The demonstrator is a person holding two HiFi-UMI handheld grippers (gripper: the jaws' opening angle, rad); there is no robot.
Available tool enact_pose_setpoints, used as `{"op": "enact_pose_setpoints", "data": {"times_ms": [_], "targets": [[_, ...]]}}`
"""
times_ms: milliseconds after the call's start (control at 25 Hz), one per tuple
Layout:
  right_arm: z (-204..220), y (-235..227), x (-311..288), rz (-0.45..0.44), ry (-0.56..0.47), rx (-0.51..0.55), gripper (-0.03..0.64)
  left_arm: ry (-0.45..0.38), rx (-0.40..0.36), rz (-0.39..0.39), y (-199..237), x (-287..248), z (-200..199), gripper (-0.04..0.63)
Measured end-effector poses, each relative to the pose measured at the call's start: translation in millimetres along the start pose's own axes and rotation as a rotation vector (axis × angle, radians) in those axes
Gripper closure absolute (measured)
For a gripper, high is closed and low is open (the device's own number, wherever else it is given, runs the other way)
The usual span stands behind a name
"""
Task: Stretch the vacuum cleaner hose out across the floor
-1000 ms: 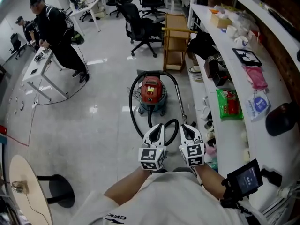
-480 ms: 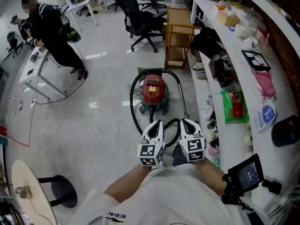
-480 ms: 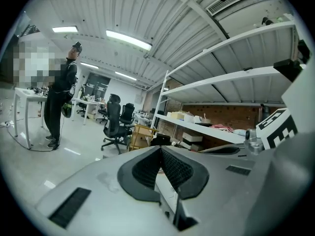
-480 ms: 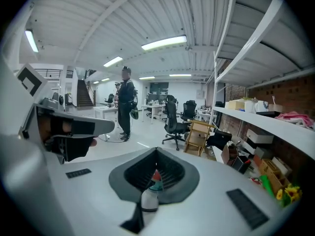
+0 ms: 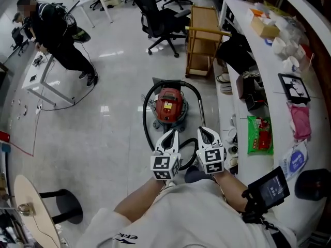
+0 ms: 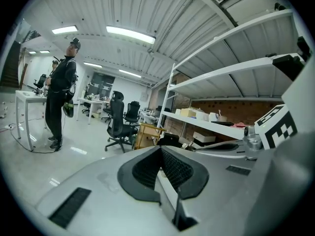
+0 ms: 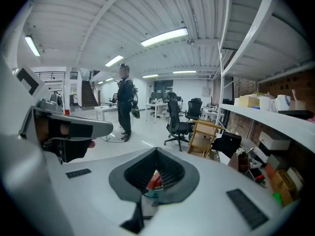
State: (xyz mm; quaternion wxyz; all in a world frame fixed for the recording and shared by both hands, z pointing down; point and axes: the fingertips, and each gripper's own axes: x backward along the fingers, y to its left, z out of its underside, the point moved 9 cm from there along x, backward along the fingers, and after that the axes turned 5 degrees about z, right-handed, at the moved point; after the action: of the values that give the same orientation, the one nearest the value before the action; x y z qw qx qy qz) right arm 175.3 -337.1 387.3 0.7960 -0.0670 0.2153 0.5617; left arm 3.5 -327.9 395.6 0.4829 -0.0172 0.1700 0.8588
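Note:
A red and teal vacuum cleaner (image 5: 168, 106) stands on the grey floor ahead of me. Its black hose (image 5: 146, 115) loops round it and curls back toward my hands, and a thin metal wand (image 5: 202, 114) runs down its right side. My left gripper (image 5: 170, 135) and right gripper (image 5: 205, 133) hover side by side just short of the hose loop. Both are shut with nothing between their jaws. A sliver of the red vacuum (image 7: 153, 180) shows through the right gripper's closed jaws; the left gripper view shows only the room past its jaws.
A long white counter (image 5: 269, 102) with boxes, packets and a black tablet runs along the right. A wooden cart (image 5: 202, 41) and black office chairs (image 5: 161, 20) stand beyond the vacuum. A person (image 5: 57, 32) bends over a white table (image 5: 39, 76) at far left. A round wooden table (image 5: 32, 211) lies near left.
The vacuum cleaner has come closer as I walked toward it, with both grippers carried forward side by side and staying shut. The person at the far table has shifted slightly.

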Motion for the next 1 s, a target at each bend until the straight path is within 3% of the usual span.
{"op": "enact_pose_setpoints", "data": {"times_ms": [440,1000], "targets": [[-2.2,-82.1,-73.6,-0.04,0.048,-0.022,0.623,0.037,0.018,-0.041,-3.5,-104.6,-14.3,0.592],[-13.6,-81.2,-97.7,0.046,0.077,-0.02,0.623,0.048,0.021,0.029,28.3,-127.3,-22.8,0.592]]}}
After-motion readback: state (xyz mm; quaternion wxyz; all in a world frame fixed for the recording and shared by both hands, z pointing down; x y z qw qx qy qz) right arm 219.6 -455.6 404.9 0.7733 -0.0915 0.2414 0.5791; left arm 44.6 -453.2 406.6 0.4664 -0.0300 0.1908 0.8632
